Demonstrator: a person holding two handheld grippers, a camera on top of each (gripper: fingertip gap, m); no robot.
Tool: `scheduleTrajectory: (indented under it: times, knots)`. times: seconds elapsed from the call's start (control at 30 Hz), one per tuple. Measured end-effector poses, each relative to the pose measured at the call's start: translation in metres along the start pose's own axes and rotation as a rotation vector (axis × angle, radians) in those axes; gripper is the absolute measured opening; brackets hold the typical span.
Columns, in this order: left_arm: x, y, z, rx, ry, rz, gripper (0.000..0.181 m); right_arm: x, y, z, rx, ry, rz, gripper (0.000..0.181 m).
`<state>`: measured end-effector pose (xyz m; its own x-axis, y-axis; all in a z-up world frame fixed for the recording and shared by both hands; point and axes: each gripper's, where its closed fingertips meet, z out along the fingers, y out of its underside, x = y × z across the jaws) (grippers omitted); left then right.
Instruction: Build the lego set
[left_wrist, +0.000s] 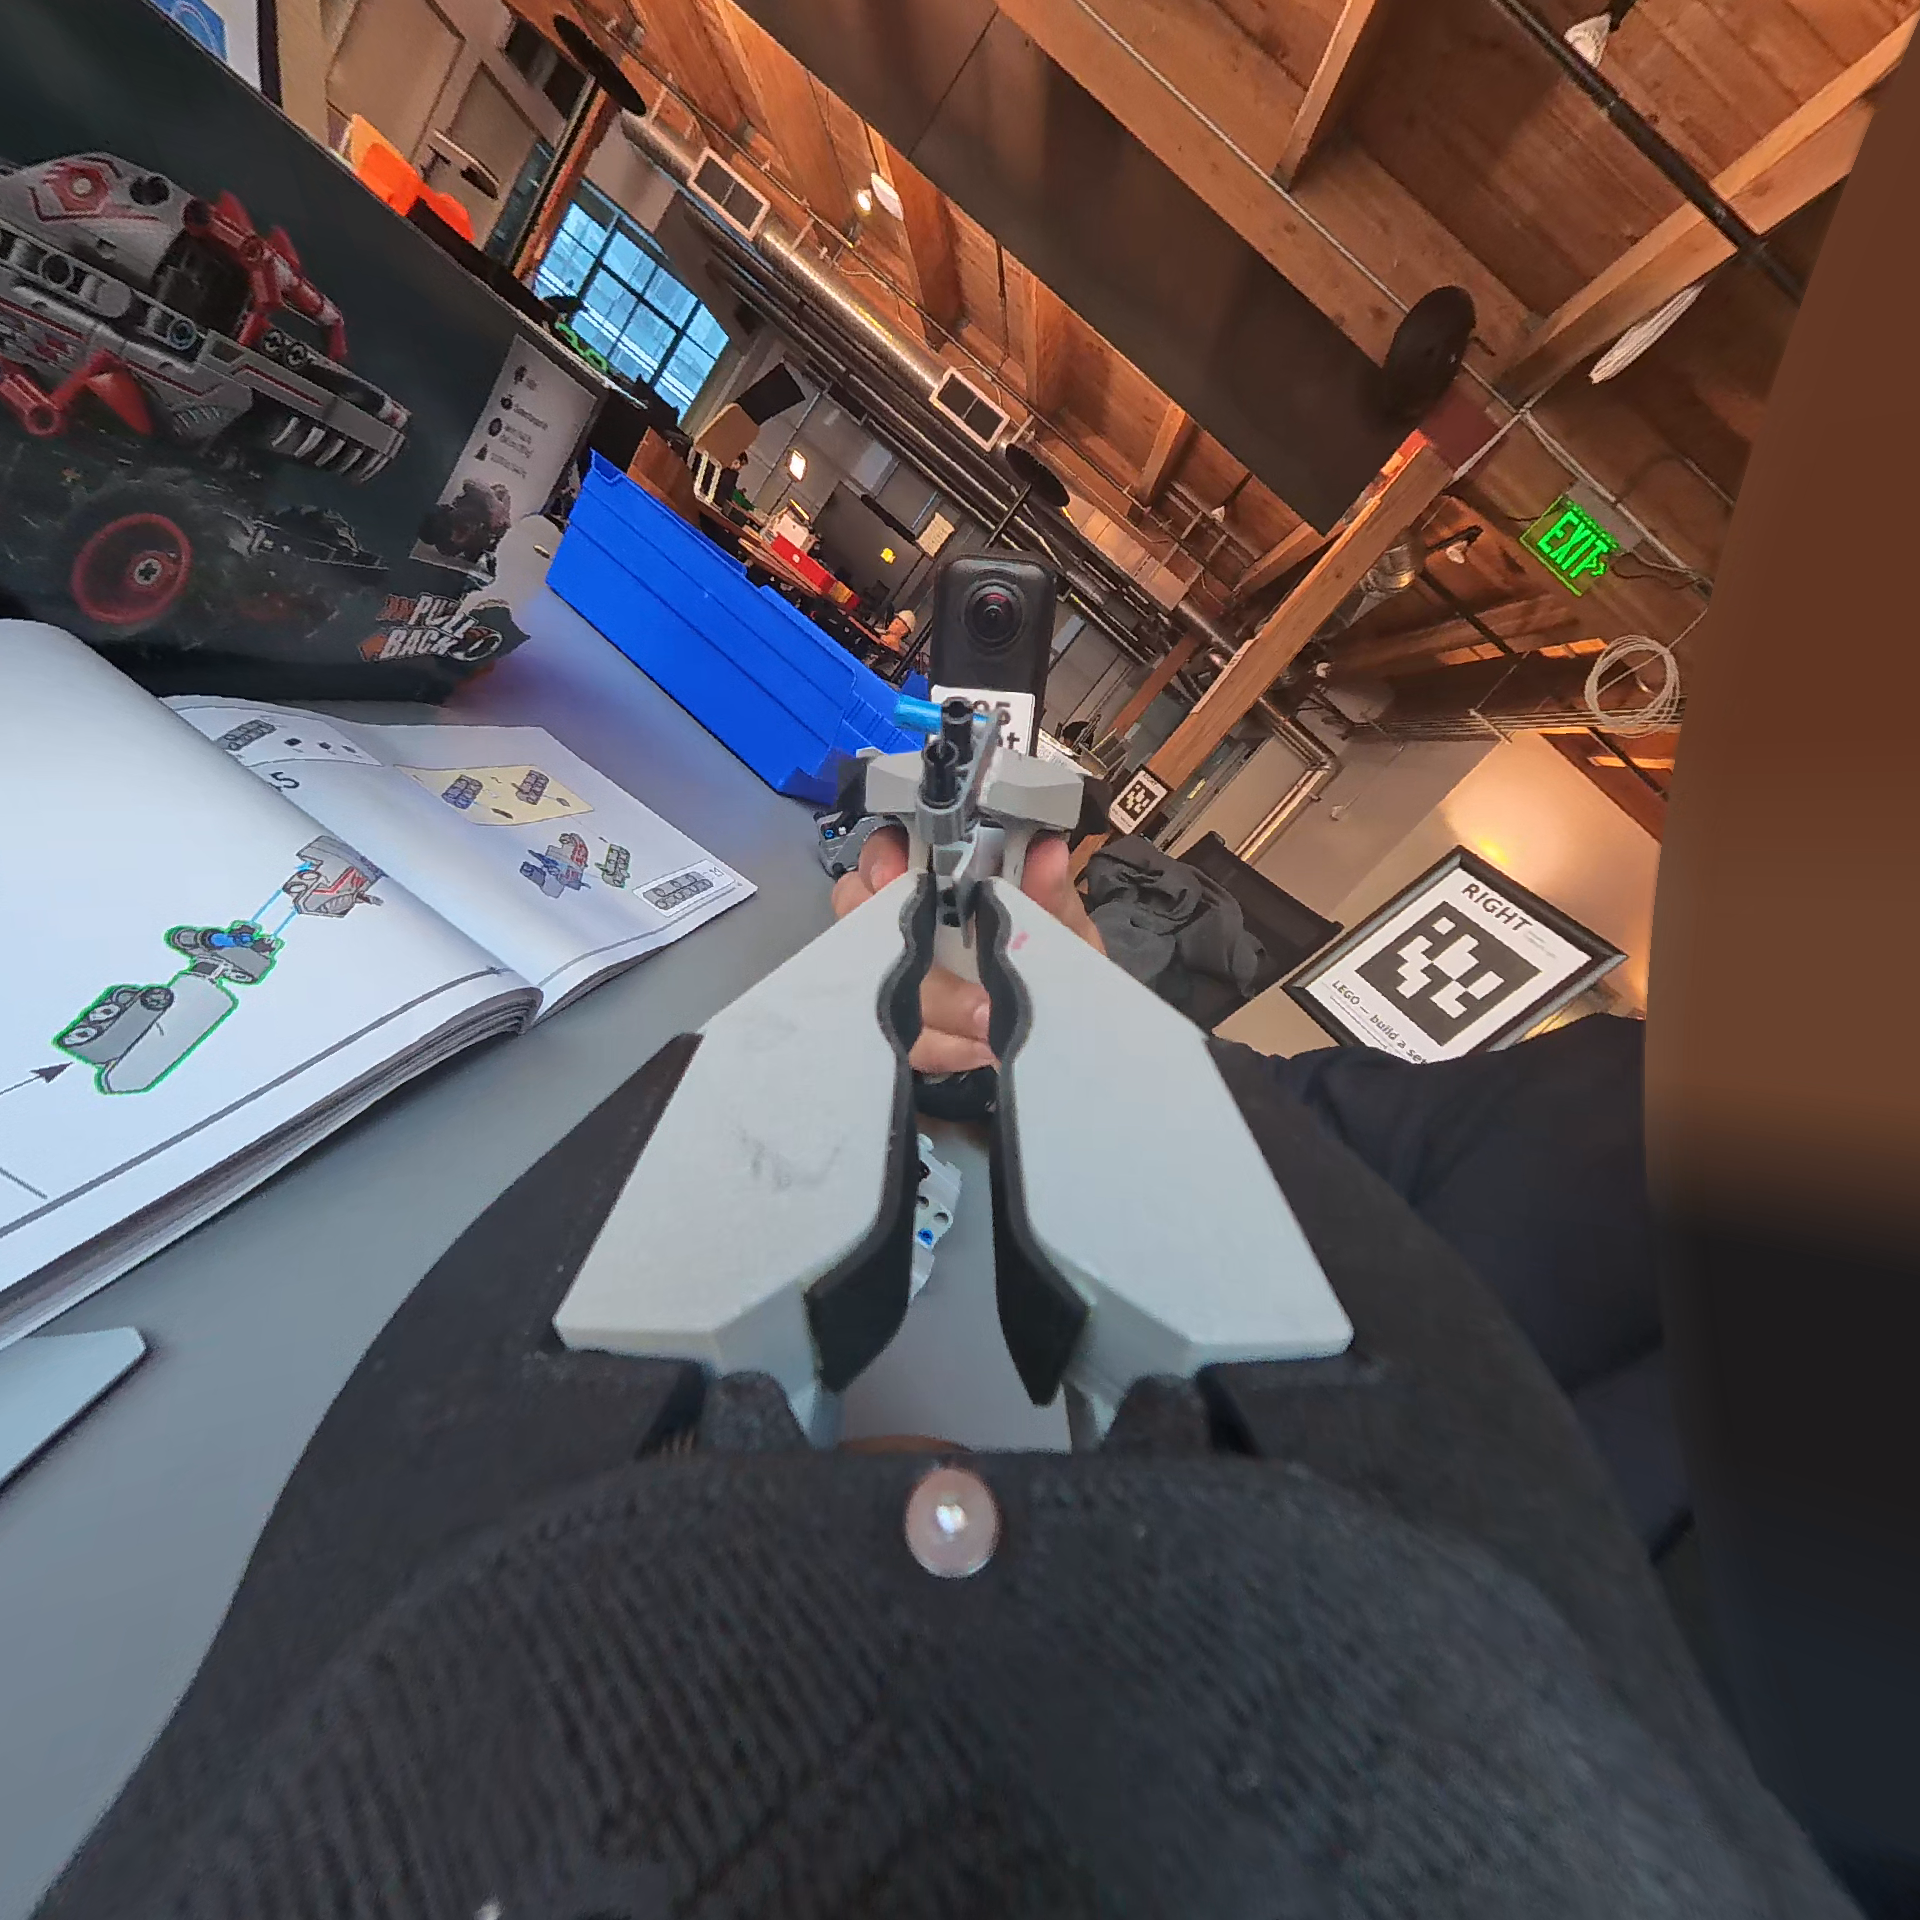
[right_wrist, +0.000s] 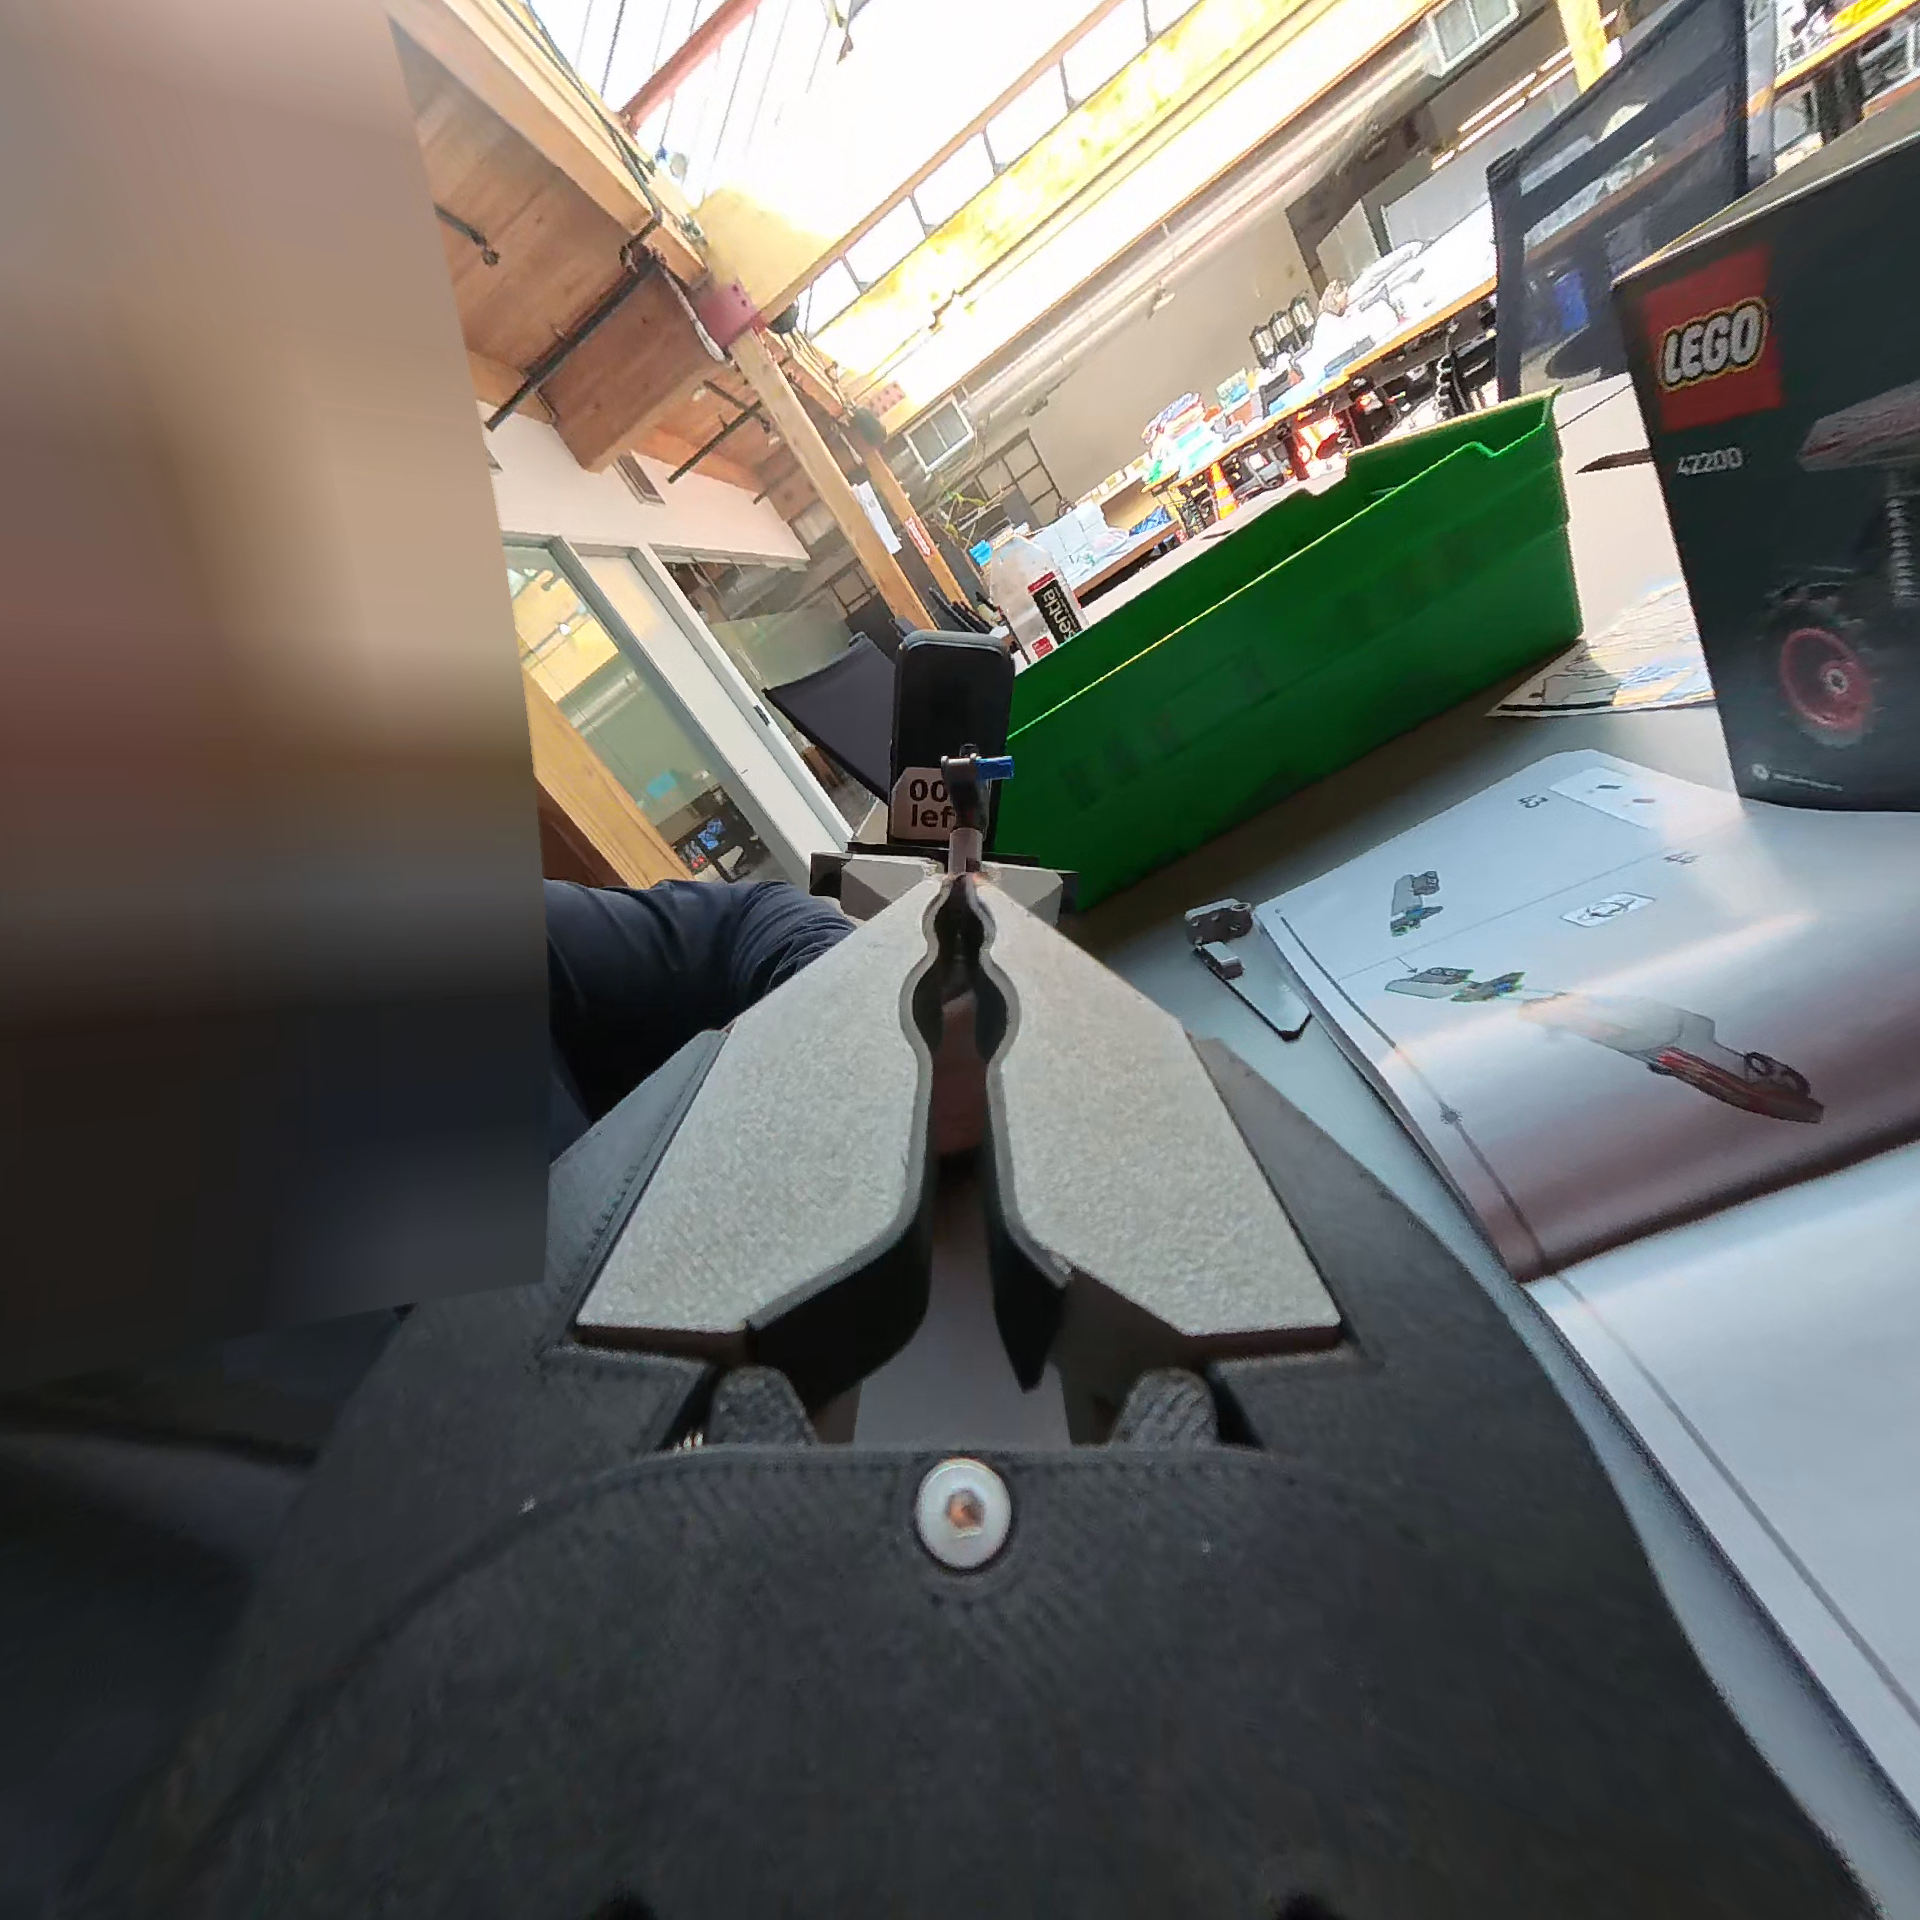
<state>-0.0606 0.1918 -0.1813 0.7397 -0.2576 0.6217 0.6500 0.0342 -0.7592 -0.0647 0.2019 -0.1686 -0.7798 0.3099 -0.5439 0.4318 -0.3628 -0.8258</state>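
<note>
Black textured gripper housing (left_wrist: 935, 1662) fills the bottom of both views. Left gripper (left_wrist: 948, 894), grey fingers nearly together, pinches a small grey lego assembly with black pin and blue connector (left_wrist: 940, 774) at frame centre. Right gripper (right_wrist: 964, 888) is pressed together on the same assembly's thin stem (right_wrist: 966, 821), meeting it head-on. Open white instruction booklet (left_wrist: 260, 935) lies left of frame on the grey table (left_wrist: 260, 1299), dark lego box (left_wrist: 208, 364) upper left, blue plastic bin (left_wrist: 686, 634) behind. In the right view: green plastic bin (right_wrist: 1299, 675) centre right, loose grey lego piece (right_wrist: 1216, 930) just beside the booklet.
</note>
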Motion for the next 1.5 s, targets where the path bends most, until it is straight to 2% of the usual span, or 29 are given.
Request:
scheduleTrajectory:
  times: [0.03,0.47,0.77,1.5]
  knots:
    - [0.000,0.000,0.000,0.000,0.002,-0.004,0.005,0.000,0.000,0.000,-0.001,-0.002,0.004,0.000]
    - [-0.002,-0.001,-0.001,0.001,-0.001,-0.017,0.005,0.003,0.002,0.001,-0.004,-0.003,0.023,0.000]
    - [-0.003,-0.002,-0.001,0.010,-0.002,-0.030,0.005,0.007,0.006,0.001,-0.036,0.023,0.001,0.012]
    - [-0.003,-0.001,0.000,0.008,0.008,-0.044,0.005,0.005,0.012,0.008,-0.063,-0.001,0.025,0.013]
